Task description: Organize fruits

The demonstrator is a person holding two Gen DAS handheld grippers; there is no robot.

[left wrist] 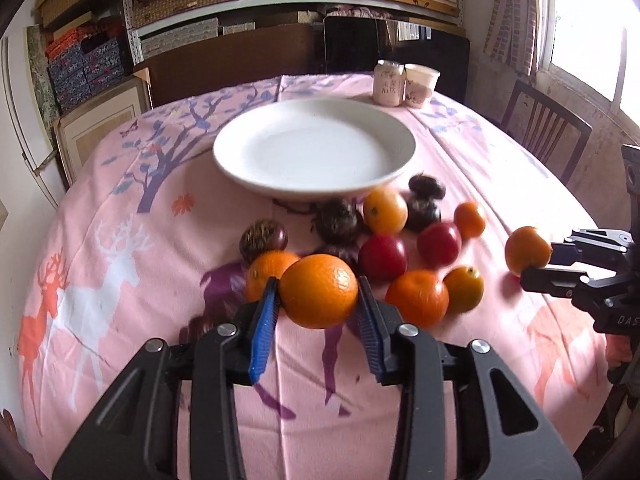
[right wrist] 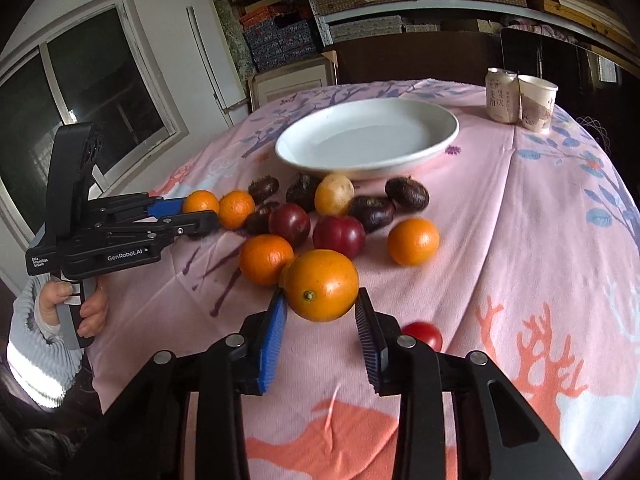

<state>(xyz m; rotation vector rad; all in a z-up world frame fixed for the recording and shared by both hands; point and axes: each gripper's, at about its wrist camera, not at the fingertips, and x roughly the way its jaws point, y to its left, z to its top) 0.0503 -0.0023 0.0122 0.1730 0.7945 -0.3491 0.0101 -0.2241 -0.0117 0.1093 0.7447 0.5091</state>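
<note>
Both claws are loaded: the left gripper [left wrist: 318, 294] is clamped on an orange [left wrist: 319, 291], lifted just above the pink cloth [left wrist: 120, 240] on the near side of the fruit pile, and the right gripper [right wrist: 322, 300] pinches a smaller orange fruit [right wrist: 322, 286] between its blue pads [right wrist: 273, 344]. Beyond them the rest of the fruit, oranges, red plums [right wrist: 338, 236] and dark chestnuts [right wrist: 407, 193], lies scattered on the cloth before the white plate [left wrist: 240, 152], which holds nothing. A can [left wrist: 388, 82] and a cup [left wrist: 420, 84] stand behind the plate.
</note>
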